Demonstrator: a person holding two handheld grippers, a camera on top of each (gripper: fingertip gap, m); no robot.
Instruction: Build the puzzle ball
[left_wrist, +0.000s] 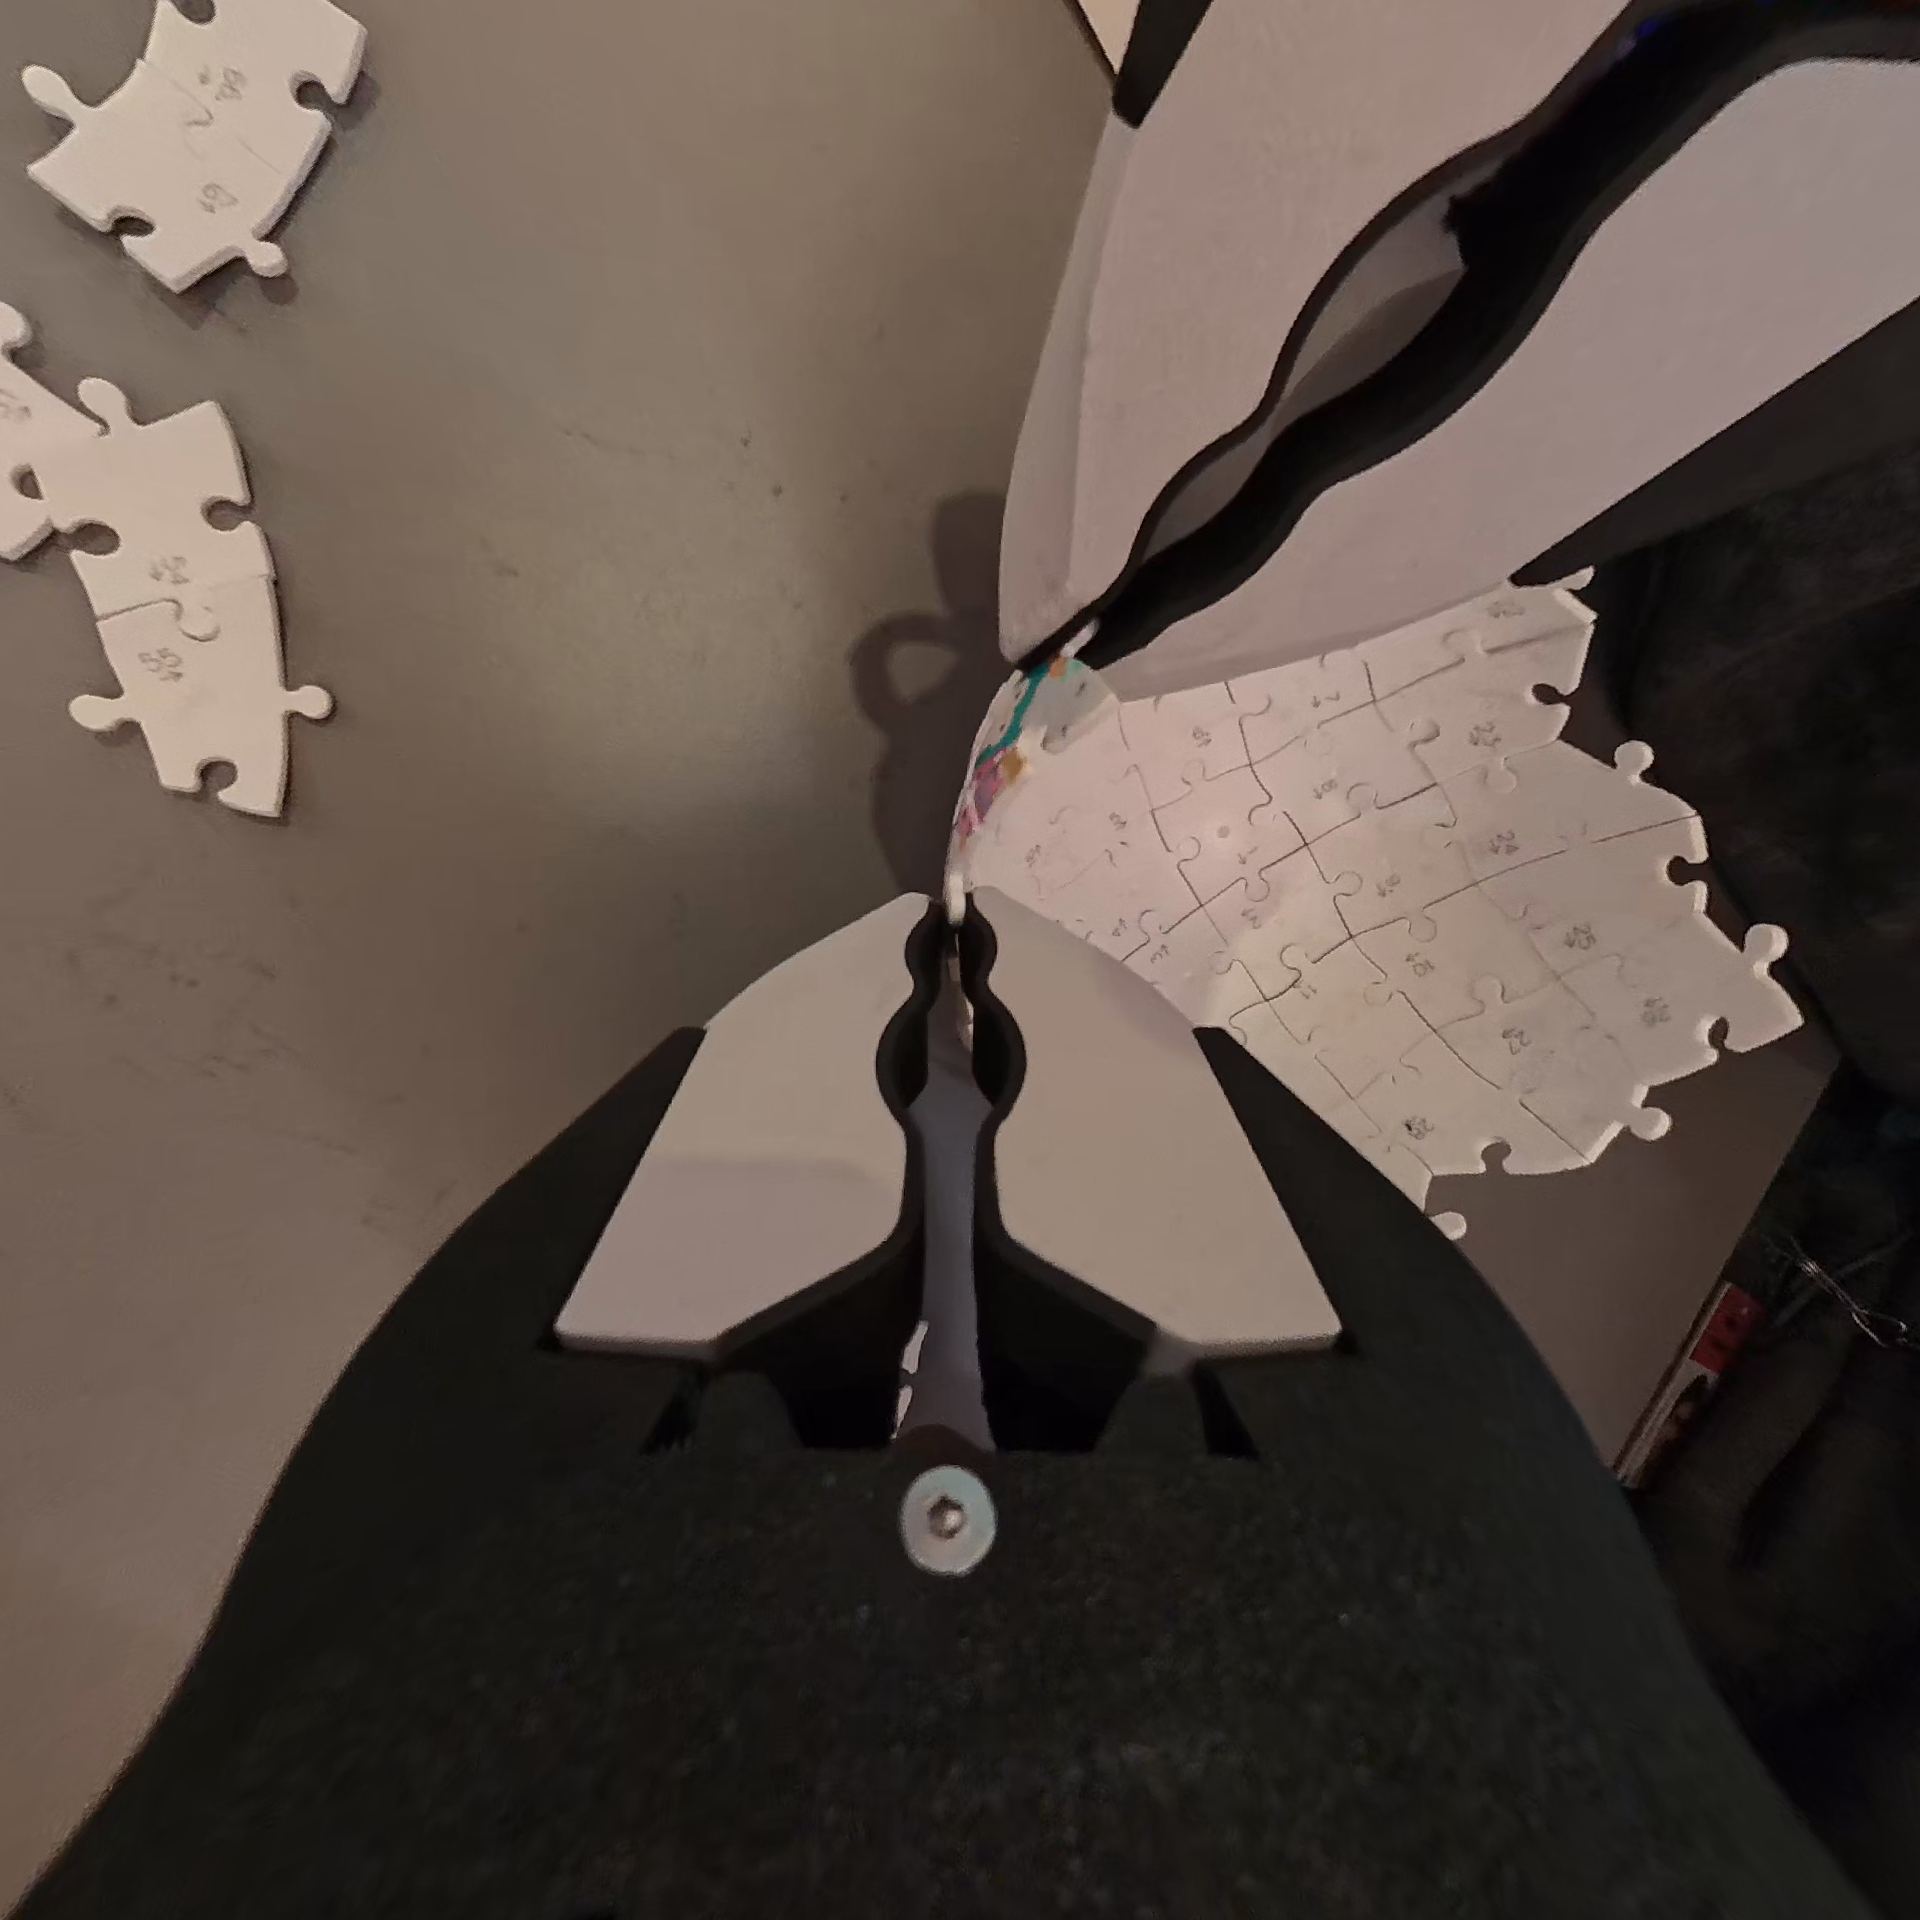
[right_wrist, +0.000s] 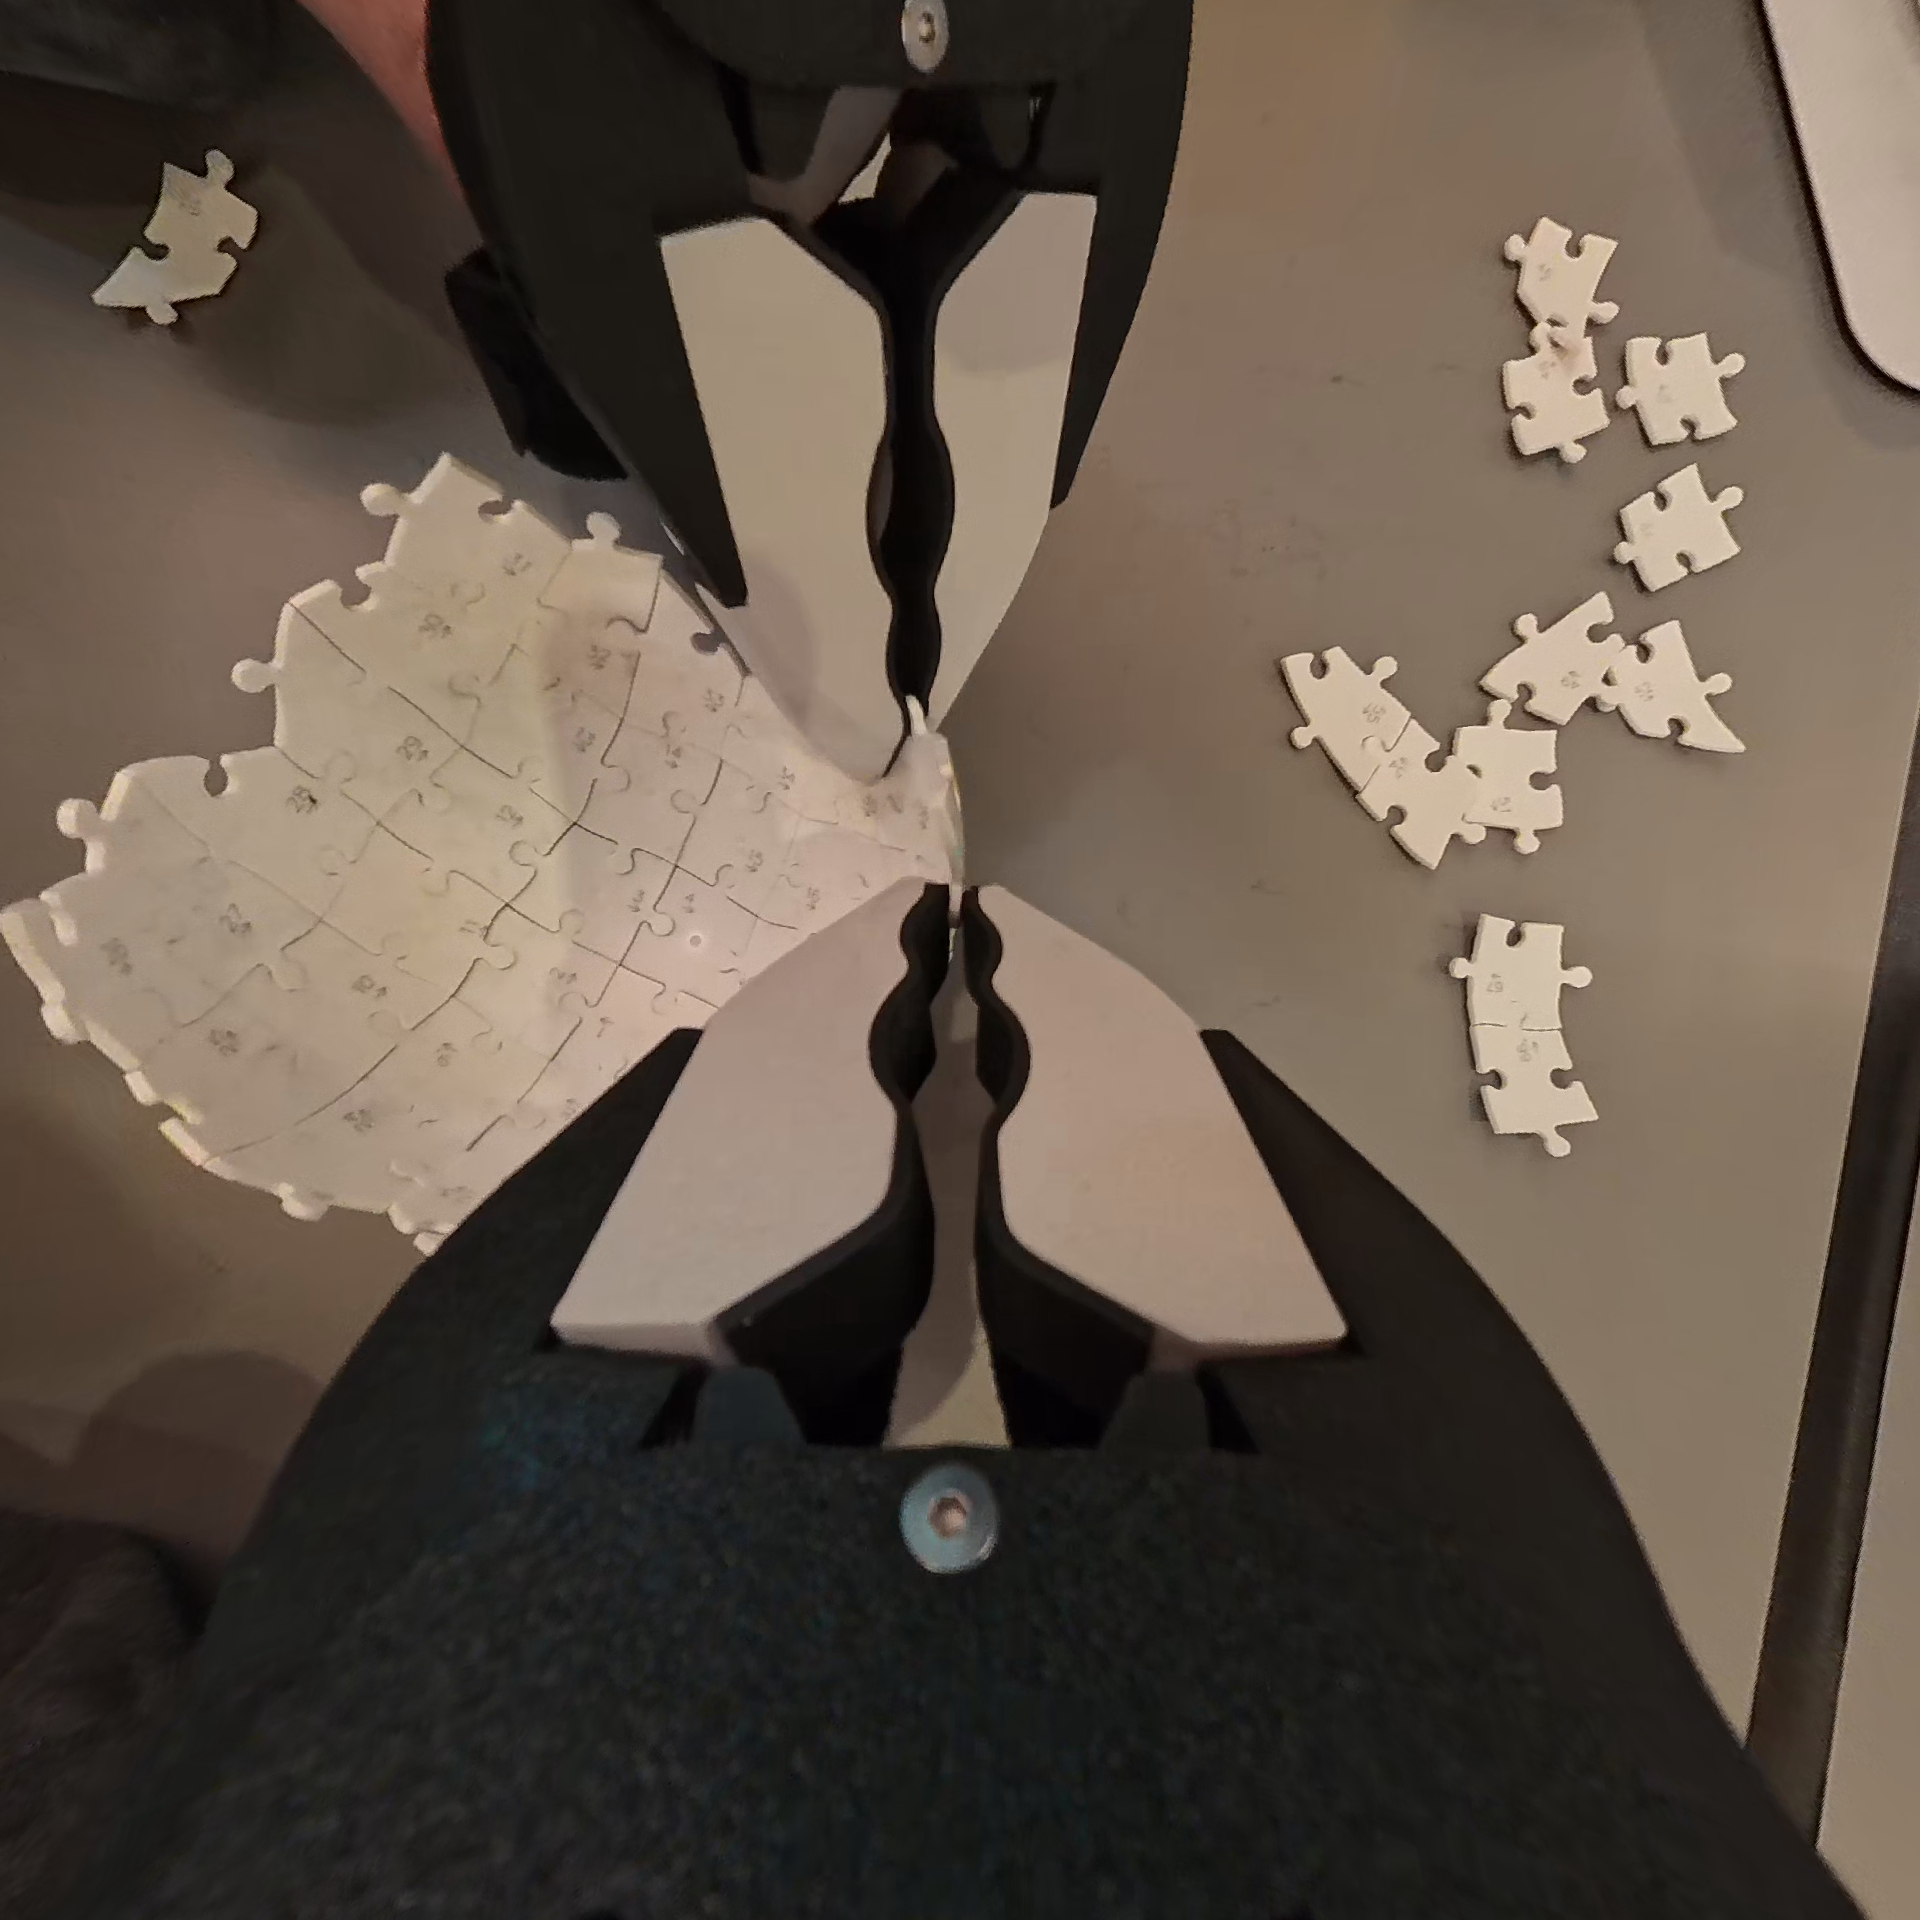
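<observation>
The partly built puzzle ball is a curved white shell of joined pieces (left_wrist: 1403, 914), seen from its inner side, with a coloured outer face showing along its rim. It also shows in the right wrist view (right_wrist: 416, 883). My left gripper (left_wrist: 954, 916) is shut on the shell's rim. My right gripper (right_wrist: 954, 896) is shut on the same rim a short way along. Each gripper shows in the other's view: the right one (left_wrist: 1070, 646) from the upper right, the left one (right_wrist: 920, 719) from the top. Both hold the shell above the grey table (left_wrist: 571, 520).
Loose white pieces and small joined groups lie on the table: two groups at the left (left_wrist: 197, 135) (left_wrist: 177, 582), several at the right (right_wrist: 1558, 343) (right_wrist: 1423, 769) (right_wrist: 1527, 1029), one at the far left (right_wrist: 177, 234). A white object (right_wrist: 1849, 156) and the table edge (right_wrist: 1860, 935) are at the right. One gripper's finger ends stand about 4 cm off the other's.
</observation>
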